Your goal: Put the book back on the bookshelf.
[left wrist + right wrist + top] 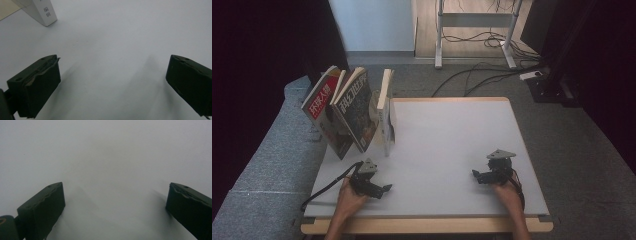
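Note:
Three books stand on edge at the table's far left: a red-covered one point(323, 107) leaning left, a dark-covered one point(357, 107) leaning against it, and a white one point(386, 107) nearly upright. The white book's lower corner point(43, 12) appears in the left gripper view. My left gripper point(384, 189) rests near the front left of the table, open, its jaws wide apart over bare tabletop point(112, 75). My right gripper point(475, 174) sits near the front right, also open, with nothing between its jaws point(115, 200). A hand holds each gripper.
The white tabletop point(447, 140) has a wooden rim. A grey padded surface point(267, 160) lies left of the table. Cables and a desk frame point(474, 30) lie on the floor behind. A black cable point(324, 187) trails from the left gripper.

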Available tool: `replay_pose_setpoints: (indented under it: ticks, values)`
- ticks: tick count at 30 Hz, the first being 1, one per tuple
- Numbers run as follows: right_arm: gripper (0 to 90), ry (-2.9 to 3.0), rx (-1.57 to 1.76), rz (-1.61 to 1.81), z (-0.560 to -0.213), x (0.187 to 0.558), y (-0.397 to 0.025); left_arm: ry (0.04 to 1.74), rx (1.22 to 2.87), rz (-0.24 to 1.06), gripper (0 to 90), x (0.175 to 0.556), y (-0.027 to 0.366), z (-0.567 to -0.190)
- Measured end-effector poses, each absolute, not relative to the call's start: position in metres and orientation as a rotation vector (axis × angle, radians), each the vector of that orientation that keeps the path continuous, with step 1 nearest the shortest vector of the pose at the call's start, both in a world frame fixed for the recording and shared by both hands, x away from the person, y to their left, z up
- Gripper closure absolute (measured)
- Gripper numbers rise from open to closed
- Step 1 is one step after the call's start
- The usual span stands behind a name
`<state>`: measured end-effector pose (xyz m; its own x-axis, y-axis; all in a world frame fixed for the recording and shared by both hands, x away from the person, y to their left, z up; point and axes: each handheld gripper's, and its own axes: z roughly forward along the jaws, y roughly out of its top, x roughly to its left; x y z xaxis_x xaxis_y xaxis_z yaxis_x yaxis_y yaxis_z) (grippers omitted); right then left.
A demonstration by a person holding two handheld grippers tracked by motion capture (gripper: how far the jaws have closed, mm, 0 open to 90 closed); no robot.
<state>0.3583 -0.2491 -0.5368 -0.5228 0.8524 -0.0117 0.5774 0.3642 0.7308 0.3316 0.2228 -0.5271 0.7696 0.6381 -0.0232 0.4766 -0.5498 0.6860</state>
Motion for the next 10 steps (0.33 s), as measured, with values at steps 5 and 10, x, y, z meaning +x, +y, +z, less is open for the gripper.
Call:
replay_pose_setpoints:
  ticks: [5,10]
  values:
    - [1.6,2.242,1.246,0.965,-0.5368,0.3581,-0.2491,0.852,2.289,0.301,0.0,0.3333,0.2200,-0.5287]
    - [1.5,2.242,1.245,0.962,-0.5368,0.3579,-0.2492,0.850,2.290,0.304,0.0,0.3331,0.2199,-0.5289]
